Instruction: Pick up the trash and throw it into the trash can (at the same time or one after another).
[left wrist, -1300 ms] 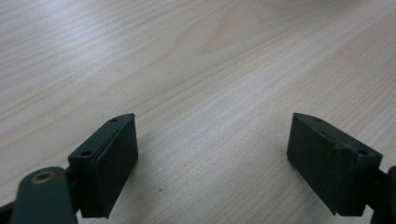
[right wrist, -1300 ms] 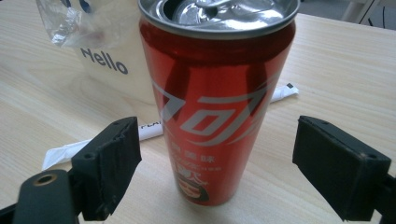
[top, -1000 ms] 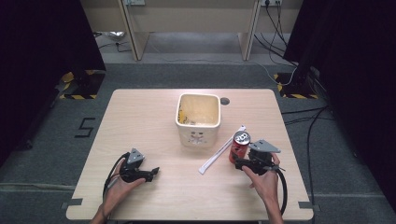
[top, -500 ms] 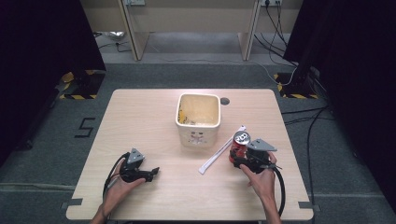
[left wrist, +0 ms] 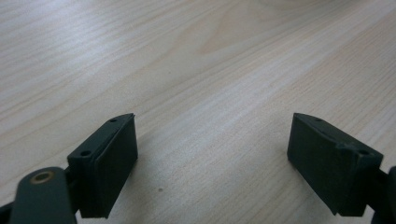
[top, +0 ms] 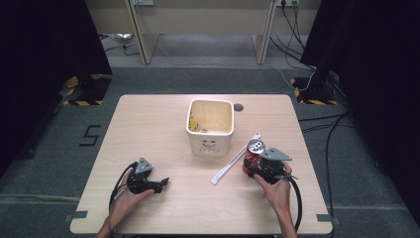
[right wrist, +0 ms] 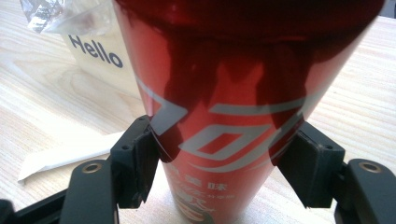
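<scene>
Can could tip here
Right claw [right wrist: 219, 168] has just been closing, pinching the red can [right wrist: 224, 93] low; left claw [left wrist: 212, 163] sits spread, idle.

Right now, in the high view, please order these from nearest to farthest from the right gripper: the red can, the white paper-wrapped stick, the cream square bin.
1. Red metal can: between the right gripper's jaws.
2. White paper-wrapped stick: lying just left of the can.
3. Cream square plastic bin: farther left, at the table's middle.
</scene>
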The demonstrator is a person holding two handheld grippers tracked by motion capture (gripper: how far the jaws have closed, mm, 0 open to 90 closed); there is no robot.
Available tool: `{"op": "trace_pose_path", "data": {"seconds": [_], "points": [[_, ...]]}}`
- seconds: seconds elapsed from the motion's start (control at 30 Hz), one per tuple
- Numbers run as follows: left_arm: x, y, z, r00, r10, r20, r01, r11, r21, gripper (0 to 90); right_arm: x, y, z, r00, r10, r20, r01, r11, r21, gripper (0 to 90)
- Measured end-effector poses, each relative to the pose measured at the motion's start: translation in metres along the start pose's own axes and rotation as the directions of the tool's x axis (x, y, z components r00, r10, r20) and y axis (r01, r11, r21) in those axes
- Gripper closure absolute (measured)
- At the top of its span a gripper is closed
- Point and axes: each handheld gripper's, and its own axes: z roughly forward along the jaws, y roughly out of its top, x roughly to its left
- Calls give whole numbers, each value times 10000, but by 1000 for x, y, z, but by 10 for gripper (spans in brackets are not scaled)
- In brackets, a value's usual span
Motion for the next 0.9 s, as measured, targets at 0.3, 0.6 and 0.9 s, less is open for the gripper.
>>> {"op": "trace_pose_path", "data": {"seconds": [0.3, 0.6, 0.9], "points": [[0, 0, 0, 10000, 4, 0, -4, 10000, 3, 152, 0, 3, -7, 10000, 31, 85, -29, 9997, -228, 338], [0, 0, 0, 10000, 2, -1, -2, 10000, 2, 153, -1, 11, -17, 9998, 29, 182, -23, 9993, -383, 339], [0, 0, 0, 10000, -2, 1, 2, 10000, 1, 153, -1, 26, -29, 9997, 30, 262, -14, 9982, -594, 338]]}}
